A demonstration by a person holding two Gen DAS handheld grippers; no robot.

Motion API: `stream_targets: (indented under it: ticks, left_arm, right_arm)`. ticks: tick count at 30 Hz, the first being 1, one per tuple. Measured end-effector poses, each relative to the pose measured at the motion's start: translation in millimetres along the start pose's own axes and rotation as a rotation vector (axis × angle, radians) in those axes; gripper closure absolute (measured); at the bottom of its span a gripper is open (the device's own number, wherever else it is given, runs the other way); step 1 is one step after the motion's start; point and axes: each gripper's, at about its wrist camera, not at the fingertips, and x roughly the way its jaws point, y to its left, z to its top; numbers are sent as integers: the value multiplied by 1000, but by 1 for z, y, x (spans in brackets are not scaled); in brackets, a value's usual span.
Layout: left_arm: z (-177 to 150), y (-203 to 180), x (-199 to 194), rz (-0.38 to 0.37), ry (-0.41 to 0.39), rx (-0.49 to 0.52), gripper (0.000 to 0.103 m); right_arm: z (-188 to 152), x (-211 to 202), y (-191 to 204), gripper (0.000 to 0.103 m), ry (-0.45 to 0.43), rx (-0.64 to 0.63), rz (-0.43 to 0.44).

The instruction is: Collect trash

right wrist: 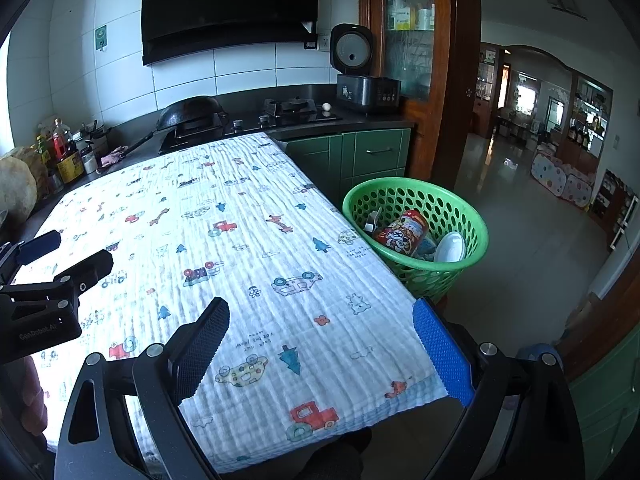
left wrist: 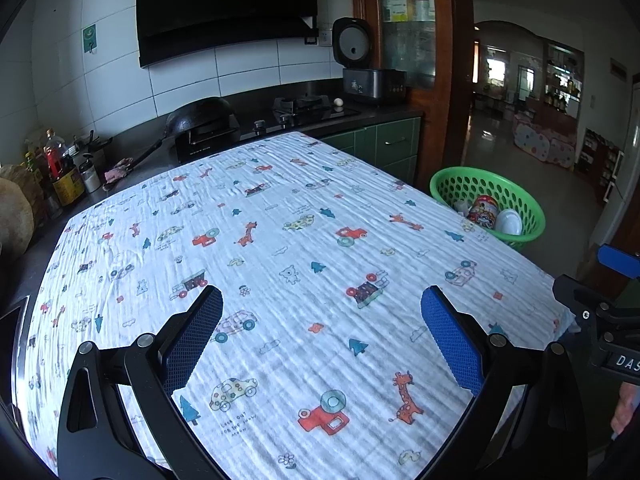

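A green perforated basket [left wrist: 524, 222] [right wrist: 468, 216] stands on the floor off the table's right edge. Inside it lie a red printed can [left wrist: 483, 209] [right wrist: 402, 231], a white round lid or cup [left wrist: 509, 221] [right wrist: 450, 247] and some white scraps [right wrist: 373, 218]. My left gripper [left wrist: 322, 308] hovers open over the patterned tablecloth [left wrist: 280, 240] [right wrist: 224, 240], nothing between its blue pads. My right gripper [right wrist: 322, 320] is open too, above the cloth's near right corner. Each gripper shows at the edge of the other's view, the right one [left wrist: 600, 304] and the left one [right wrist: 52, 276].
Behind the table runs a dark counter with a wok [left wrist: 200, 118], a gas hob [left wrist: 304, 106], an egg [left wrist: 338, 102], a rice cooker [left wrist: 368, 76] and bottles [left wrist: 60, 164] at left. Green cabinets [right wrist: 360, 156] and a wooden door frame [right wrist: 464, 80] stand near the basket. A hand [left wrist: 626, 408] shows at right.
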Motion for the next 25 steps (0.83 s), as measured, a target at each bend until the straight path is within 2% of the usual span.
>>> stream_targets:
  ticks: [7, 25]
  left_arm:
    - [0, 1, -2, -27, 1, -5, 5]
    - [-1, 5, -1, -8, 11, -31, 5]
  right_arm:
    - [-1, -1, 0, 13, 1, 1, 0]
    - [-1, -2, -1, 13, -3, 7, 1]
